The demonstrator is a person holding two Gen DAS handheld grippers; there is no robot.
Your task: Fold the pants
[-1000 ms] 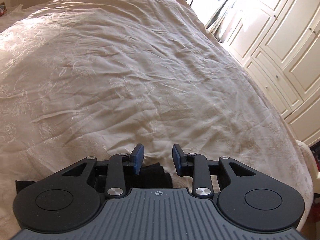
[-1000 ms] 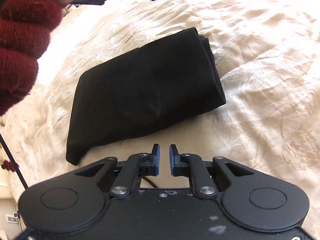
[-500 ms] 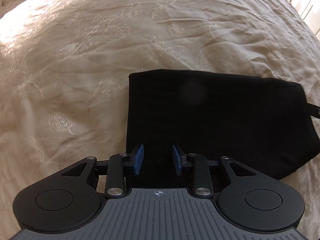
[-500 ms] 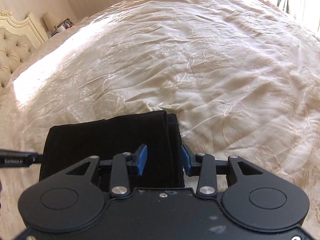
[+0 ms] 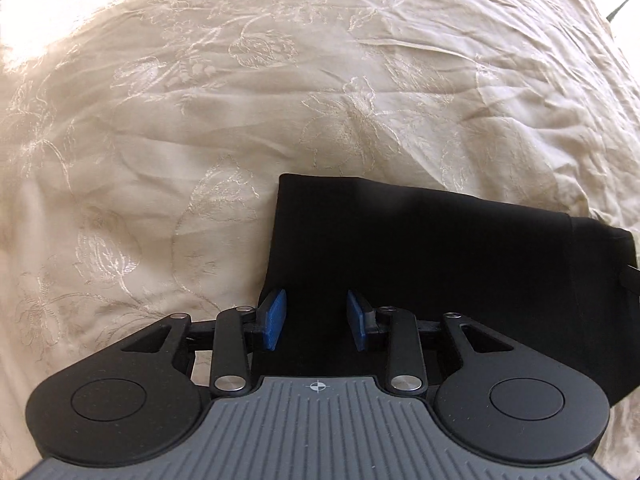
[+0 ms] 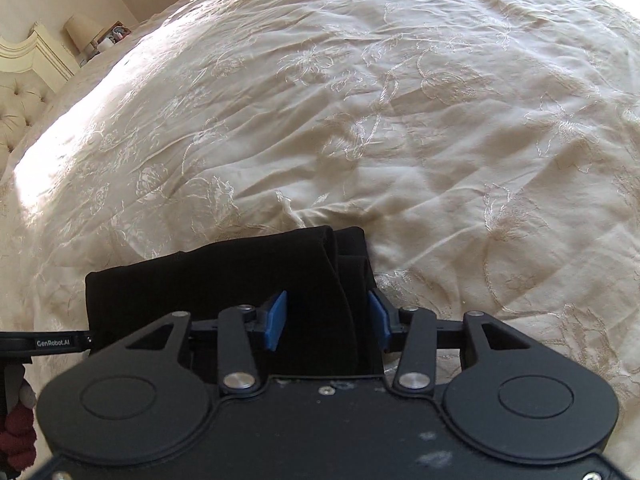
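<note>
Pants, black soft fabric already folded compact [image 5: 440, 264] on the cream embroidered bedspread [image 5: 200, 100], now fill both views; left gripper [image 5: 316, 318] and right gripper [image 6: 326, 320] have closed in, jaws open, straddling opposite ends for another fold or lift.

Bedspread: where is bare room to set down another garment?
The bedspread lies bare beyond the folded black pants, toward the headboard, and to their right. It is crowded only at the near edge, where left gripper and right gripper sit.

Left gripper [image 5: 316, 320] swung from bare bedspread [image 5: 200, 120] down onto folded pants [image 5: 440, 256], now nearer, straddling left edge. Right gripper [image 6: 327, 321] dropped from above pants [image 6: 224, 276] to right end; jaws widened from near-closed, flanking layered fold.
</note>
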